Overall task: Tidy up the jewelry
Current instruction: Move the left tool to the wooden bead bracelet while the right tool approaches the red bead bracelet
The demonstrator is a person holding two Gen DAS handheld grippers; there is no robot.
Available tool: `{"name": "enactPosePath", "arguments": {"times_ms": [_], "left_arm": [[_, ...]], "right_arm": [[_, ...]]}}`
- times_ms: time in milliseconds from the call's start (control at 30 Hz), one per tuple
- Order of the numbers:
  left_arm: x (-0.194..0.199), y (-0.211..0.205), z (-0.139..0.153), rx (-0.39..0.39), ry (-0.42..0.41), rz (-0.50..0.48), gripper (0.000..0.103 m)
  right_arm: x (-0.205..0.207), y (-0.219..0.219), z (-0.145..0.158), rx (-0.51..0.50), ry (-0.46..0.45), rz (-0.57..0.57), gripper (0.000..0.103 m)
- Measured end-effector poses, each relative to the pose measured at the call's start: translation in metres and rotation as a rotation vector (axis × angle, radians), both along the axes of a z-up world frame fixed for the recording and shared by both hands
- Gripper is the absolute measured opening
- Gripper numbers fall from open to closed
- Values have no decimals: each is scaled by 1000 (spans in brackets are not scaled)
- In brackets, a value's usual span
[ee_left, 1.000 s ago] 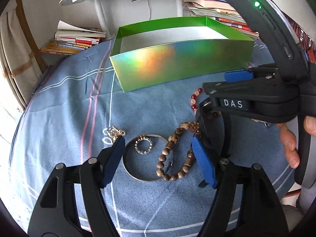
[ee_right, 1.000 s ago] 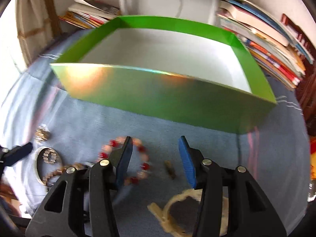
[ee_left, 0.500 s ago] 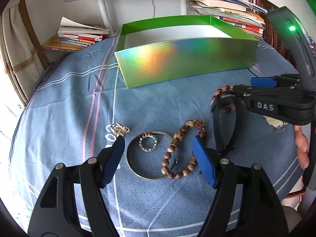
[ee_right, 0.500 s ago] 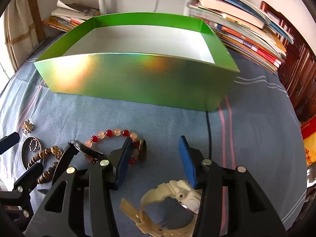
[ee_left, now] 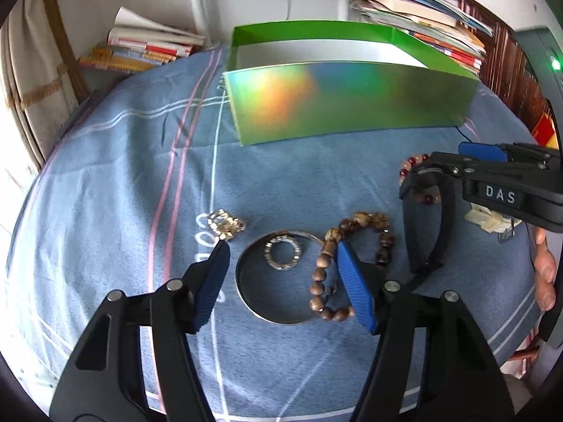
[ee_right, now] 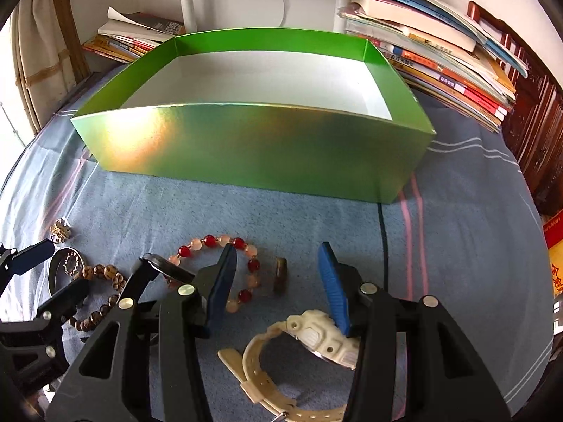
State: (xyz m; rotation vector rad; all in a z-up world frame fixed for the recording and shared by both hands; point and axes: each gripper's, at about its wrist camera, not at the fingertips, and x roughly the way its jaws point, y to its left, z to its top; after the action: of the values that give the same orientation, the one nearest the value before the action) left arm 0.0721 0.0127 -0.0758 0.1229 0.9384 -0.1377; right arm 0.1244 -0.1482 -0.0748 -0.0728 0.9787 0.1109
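Right tongs' (ee_left: 471, 172) "DAS" label, shifted rightward

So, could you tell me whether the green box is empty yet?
Empty as far as visible: the box shows only bare white floor; the near wall hides a strip.

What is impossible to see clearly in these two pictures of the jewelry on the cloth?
- Green box floor, left wrist view: mostly hidden behind its near wall.
- Cream watch, right wrist view: its strap is cut off by the bottom edge; the dial is hidden by the right gripper.
- Small brown piece, right wrist view: too small to identify.
- Gold ornament, left wrist view: blurred, shape unclear.
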Motion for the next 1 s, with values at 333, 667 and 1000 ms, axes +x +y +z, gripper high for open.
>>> {"name": "enactPosePath", "arguments": {"times_ms": [333, 667, 1000], "left_arm": [[9, 18, -2, -18, 6, 51, 70], [16, 21, -1, 1, 9, 65, 71], [23, 0, -3, 9, 0, -1, 54]], "right_arm": [[1, 7, -3, -48, 3, 67, 48], [16, 34, -3, -120, -24, 198, 38], [9, 12, -2, -23, -7, 130, 8]]}}
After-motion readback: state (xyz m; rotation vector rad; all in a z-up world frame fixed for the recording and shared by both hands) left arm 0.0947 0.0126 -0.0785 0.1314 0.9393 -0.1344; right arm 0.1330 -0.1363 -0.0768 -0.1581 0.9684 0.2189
